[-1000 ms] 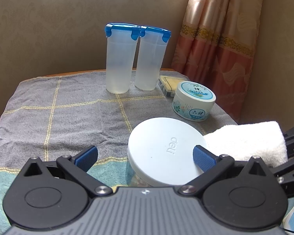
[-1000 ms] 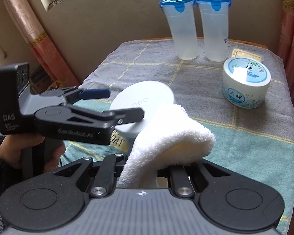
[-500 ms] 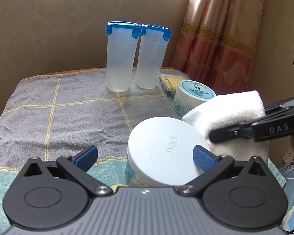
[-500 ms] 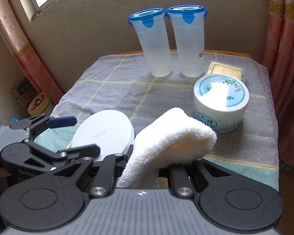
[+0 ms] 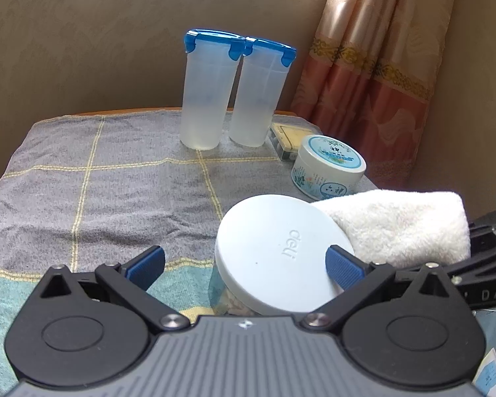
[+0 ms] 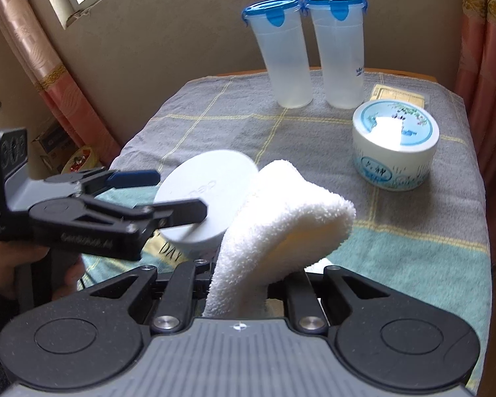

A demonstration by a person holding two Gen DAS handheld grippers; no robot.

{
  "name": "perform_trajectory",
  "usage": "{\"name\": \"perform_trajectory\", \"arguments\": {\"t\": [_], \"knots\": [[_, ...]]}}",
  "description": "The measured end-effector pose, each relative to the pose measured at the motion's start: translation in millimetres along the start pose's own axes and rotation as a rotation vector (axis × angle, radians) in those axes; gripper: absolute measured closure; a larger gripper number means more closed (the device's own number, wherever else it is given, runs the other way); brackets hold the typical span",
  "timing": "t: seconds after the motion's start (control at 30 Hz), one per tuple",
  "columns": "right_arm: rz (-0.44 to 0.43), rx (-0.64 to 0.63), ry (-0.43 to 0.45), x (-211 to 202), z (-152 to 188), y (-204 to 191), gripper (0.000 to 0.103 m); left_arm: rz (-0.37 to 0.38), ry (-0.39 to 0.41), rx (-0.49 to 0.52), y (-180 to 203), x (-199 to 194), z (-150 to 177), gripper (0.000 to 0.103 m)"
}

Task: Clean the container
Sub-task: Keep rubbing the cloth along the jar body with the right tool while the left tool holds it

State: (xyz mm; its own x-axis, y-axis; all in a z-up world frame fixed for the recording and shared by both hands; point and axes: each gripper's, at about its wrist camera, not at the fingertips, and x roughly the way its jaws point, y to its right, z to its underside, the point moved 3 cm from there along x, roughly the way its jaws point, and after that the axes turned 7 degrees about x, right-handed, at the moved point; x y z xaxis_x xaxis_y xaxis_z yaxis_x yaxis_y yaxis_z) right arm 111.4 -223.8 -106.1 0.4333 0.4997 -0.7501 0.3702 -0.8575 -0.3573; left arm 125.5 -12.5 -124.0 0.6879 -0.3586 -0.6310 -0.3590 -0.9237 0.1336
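A small table draped in a grey checked cloth [image 5: 115, 178] with yellow lines and a teal band stands against a beige wall, with pink curtains [image 5: 380, 76] at the side. Near the front edge sits the container [image 5: 277, 258], a clear jar with a wide white lid stamped "deli", tilted so the lid faces up and toward the left-hand camera. The left gripper [image 5: 244, 264] is spread wide around it: the right blue finger pad [image 5: 342, 266] touches the lid's rim, while the other pad [image 5: 145, 264] stands clear of the jar on the far side (so the jar is not clamped). From the right wrist view, the same left gripper [image 6: 178, 195] reaches in from the left, held by a person's hand [image 6: 23, 264] at the frame edge. The right gripper [image 6: 244, 274] is pressed together on a folded white towel [image 6: 281, 228], which arches forward from between its fingers and presses against the lid's edge. In the left wrist view the towel [image 5: 396, 228] lies just beside the lid, touching its right rim. At the back of the table two tall translucent tumblers [image 5: 228, 92] with blue snap lids stand upright, touching each other. To their right is a round white tub [image 5: 327, 165] with a blue-patterned lid, and behind it a flat yellowish box [image 5: 291, 134].
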Motion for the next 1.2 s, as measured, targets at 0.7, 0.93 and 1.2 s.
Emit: {"name": "perform_trajectory", "arguments": {"t": [0.7, 0.93, 1.2], "knots": [[-0.033, 0.000, -0.014, -2.7, 9.6, -11.3, 0.086, 0.004, 0.006, -0.002, -1.3, -0.3, 0.9, 0.000], [-0.002, -0.032, -0.006, 4.0, -14.9, 2.5, 0.086, 0.001, 0.012, -0.006, -1.7, -0.5, 1.4, 0.000], [0.047, -0.094, 0.004, 11.8, -40.1, 9.8, 0.085, 0.020, 0.005, -0.014, -4.6, 0.8, 1.2, 0.000]]}}
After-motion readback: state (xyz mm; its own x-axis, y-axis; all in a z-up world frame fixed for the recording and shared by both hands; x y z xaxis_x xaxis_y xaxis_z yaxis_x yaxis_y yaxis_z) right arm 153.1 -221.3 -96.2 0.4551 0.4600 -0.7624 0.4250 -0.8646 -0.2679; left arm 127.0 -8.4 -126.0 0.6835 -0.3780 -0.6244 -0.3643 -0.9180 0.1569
